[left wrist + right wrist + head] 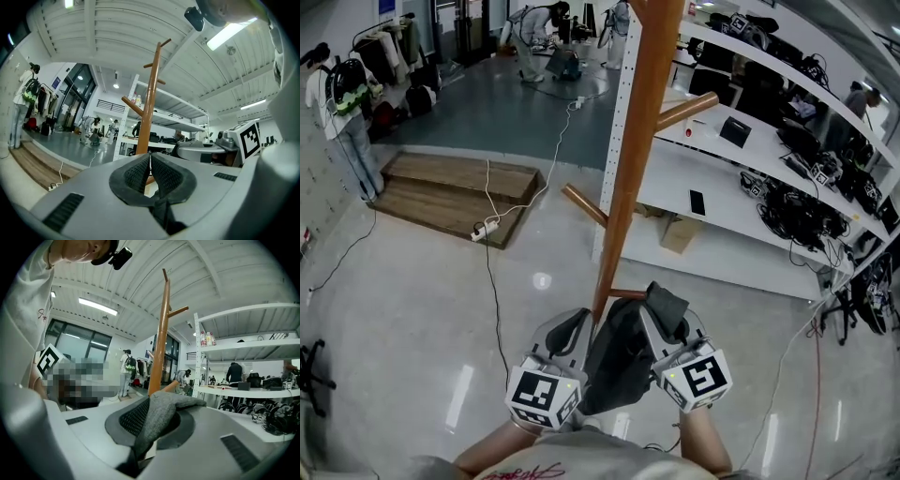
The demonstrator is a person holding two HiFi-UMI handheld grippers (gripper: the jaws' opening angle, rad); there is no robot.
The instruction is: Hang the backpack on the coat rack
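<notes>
In the middle of the head view the wooden coat rack point(639, 131) rises from the floor. Its pole stands just beyond the dark grey backpack point(619, 361), which hangs in the air at lower centre between both tongs. The left tongs point(150, 169) are pressed together on a thin fold of it; the right tongs point(146, 420) pinch a thicker grey flap. The approach looks nearly complete. Next, I judge, the bag's loop must be raised over a peg point(583, 205) before either grip lets go.
</notes>
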